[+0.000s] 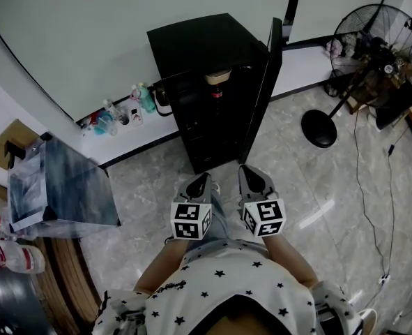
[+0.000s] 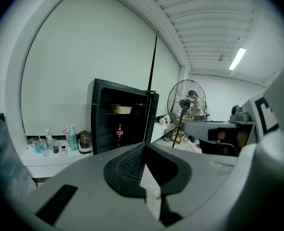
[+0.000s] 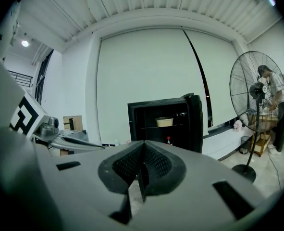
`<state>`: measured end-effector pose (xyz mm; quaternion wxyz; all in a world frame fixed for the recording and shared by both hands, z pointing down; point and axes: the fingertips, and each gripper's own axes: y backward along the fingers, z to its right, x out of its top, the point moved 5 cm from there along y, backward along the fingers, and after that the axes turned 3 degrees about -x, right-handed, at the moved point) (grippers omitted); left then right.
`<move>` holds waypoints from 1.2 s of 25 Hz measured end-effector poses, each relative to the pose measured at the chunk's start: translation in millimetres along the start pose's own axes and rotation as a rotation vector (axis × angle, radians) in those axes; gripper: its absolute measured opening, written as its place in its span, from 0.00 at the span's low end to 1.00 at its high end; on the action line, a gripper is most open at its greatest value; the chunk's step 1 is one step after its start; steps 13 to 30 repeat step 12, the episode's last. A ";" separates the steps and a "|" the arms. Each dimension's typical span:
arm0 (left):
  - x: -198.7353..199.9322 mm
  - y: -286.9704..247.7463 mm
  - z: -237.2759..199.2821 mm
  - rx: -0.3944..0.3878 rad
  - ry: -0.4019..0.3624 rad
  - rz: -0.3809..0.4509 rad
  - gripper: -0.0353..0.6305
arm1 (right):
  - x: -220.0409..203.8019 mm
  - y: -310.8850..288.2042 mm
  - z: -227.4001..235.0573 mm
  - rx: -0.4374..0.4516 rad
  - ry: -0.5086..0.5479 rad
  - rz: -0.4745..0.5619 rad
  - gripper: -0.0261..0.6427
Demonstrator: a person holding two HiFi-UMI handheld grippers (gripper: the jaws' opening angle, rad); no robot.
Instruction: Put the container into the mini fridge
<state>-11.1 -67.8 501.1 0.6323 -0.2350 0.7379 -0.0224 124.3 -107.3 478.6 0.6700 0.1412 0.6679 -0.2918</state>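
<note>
a pale wall [image 1: 87, 33] is running along the far side, glossy marbled floor tiles [image 1: 317, 180] are reflecting light, a black pedestal fan [image 1: 376, 54] is standing far right, and a ceiling tube light [image 2: 238, 58] is glowing.

We see a pedestal fan [image 1: 376, 54] standing on the pale marble floor [image 1: 296, 187] at the far right, with thin cables [image 1: 392, 201] trailing over the tiles near it. Small bottles [image 1: 122, 114] line a low white ledge [image 1: 146, 132] along the wall. A glossy-topped bench [image 1: 59, 187] stands at the left. A person [image 3: 277, 102] stands beside the fan.
</note>
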 end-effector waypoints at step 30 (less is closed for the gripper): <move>-1.7 4.9 4.6 0.003 -0.012 -0.008 0.07 | 1.2 4.4 -3.5 0.013 0.000 0.009 0.03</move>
